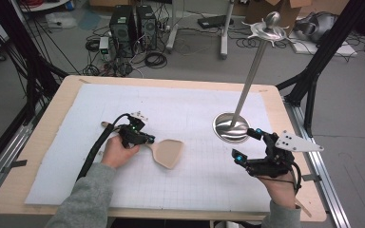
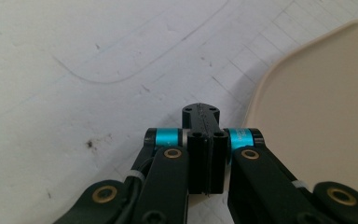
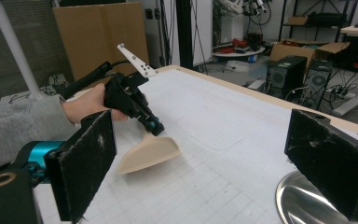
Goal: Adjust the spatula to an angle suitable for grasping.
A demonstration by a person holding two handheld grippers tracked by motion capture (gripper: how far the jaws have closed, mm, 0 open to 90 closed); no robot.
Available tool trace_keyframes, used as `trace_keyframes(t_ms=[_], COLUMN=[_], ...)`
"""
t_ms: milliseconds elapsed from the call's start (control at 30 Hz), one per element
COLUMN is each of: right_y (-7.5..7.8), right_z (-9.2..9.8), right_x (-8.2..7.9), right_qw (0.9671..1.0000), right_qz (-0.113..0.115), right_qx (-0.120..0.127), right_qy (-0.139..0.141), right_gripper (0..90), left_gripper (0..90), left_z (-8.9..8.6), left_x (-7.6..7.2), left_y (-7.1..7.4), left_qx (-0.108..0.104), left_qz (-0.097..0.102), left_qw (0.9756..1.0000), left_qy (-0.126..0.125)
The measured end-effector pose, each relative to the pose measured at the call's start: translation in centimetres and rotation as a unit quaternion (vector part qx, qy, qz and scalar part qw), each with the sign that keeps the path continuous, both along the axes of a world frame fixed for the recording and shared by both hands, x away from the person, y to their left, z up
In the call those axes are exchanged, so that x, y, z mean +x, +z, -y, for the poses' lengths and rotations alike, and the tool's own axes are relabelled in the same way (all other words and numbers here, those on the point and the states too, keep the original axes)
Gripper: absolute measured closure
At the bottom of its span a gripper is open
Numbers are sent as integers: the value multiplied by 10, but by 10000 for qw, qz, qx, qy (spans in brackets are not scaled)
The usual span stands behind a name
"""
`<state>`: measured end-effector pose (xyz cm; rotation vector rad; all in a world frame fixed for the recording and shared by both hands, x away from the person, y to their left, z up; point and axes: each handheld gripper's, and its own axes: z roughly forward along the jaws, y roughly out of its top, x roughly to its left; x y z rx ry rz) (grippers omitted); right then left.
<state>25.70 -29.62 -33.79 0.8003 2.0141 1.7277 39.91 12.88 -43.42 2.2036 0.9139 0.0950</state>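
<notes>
Here, the counter (image 1: 47,123) is carrying a metal stand (image 1: 231,127) at right — its round base lying between the right tool's (image 1: 246,145) spread jaws — while the left tool (image 1: 148,139) is pinching a beige spatula (image 1: 167,153) by its handle.

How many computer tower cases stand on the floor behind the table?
2: the left tower and the right tower stand side by side beyond the table's far edge. More may be hidden.
</notes>
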Motion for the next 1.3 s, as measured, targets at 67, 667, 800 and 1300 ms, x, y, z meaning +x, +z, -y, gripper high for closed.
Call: trace_keyframes(t_ms=[67, 667, 800, 1300], right_y=[0, -2, -2, -3], right_z=[0, -6, -6, -11], right_x=[0, 2, 2, 4], right_qw=[10000, 10000, 9999, 9998], right_qz=[6, -31, -49, -89], right_qx=[-14, -69, -72, -139], right_qy=[-9, 57, 61, 105], right_gripper=[81, 81, 81, 81], left_gripper=[895, 895, 895, 896], left_z=[-1, -7, -11, -16], left_x=[-3, -32, -39, -62], left_y=[0, 0, -1, -5], left_qx=[-38, 106, 40, -175], left_qz=[-3, -8, 5, 39], left_qw=[10000, 9991, 9990, 9976], left_qy=[-29, -405, -449, -666])
